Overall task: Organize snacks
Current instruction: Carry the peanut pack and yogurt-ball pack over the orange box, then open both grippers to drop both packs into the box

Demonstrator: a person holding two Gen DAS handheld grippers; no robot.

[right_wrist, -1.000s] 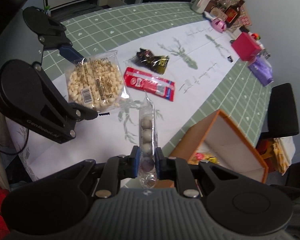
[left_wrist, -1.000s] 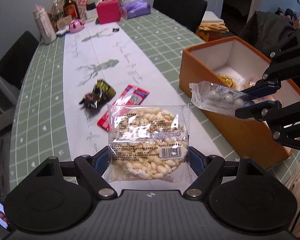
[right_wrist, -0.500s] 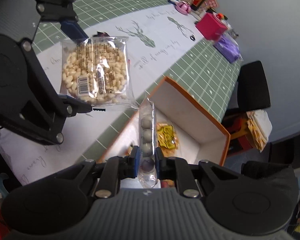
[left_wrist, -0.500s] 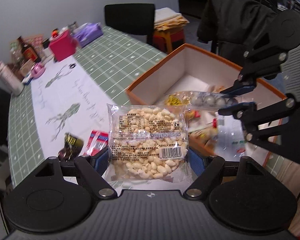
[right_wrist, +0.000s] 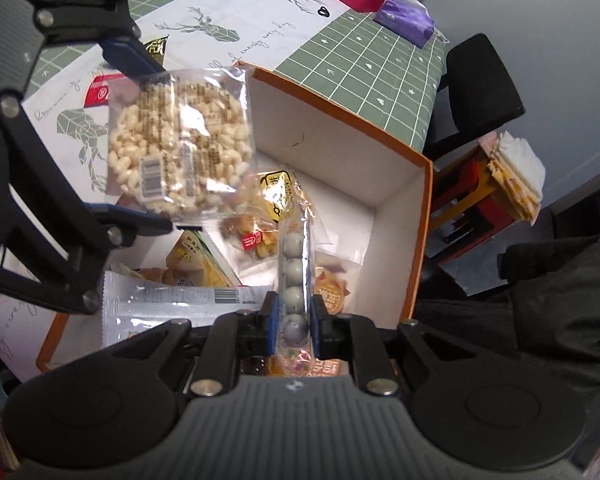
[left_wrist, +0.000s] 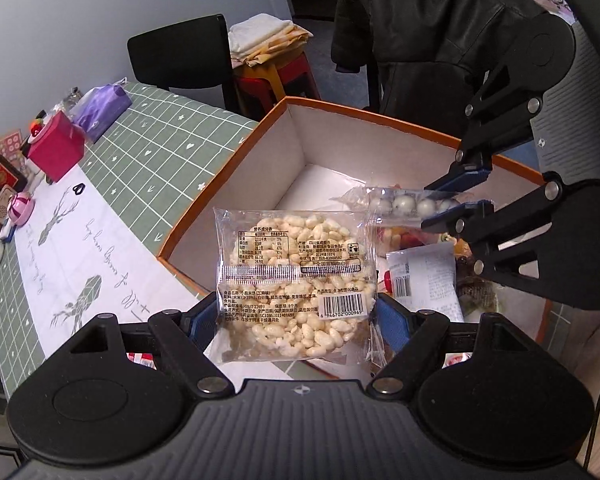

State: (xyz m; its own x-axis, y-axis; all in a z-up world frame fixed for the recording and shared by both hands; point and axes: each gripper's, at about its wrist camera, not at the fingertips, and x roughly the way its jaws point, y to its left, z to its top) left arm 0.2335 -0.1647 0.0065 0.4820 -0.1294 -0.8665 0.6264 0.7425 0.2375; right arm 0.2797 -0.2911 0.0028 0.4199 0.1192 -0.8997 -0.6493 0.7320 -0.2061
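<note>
From the left wrist view, our left tool is clamped on the sides of a clear square packet of puffed rice cake, held above the near rim of the open orange cardboard box with white inside walls. At 3 o'clock our right tool pinches a narrow clear sleeve of pale round candies over the box. The counter wears a green grid-pattern cloth with a white deer-print runner. At 10 o'clock stand a magenta cube box and a purple soft pack. Beyond the counter at 12 o'clock are a black chair, folded cloths on a red stool, a dark jacket and a grey wall.

From the right wrist view, our right tool grips the candy sleeve upright over the box, whose floor holds mixed wrapped snacks. At 10 o'clock the left tool holds the rice cake packet over the box's edge. A red flat packet lies on the runner at 10 o'clock, just beside a dark wrapper.
</note>
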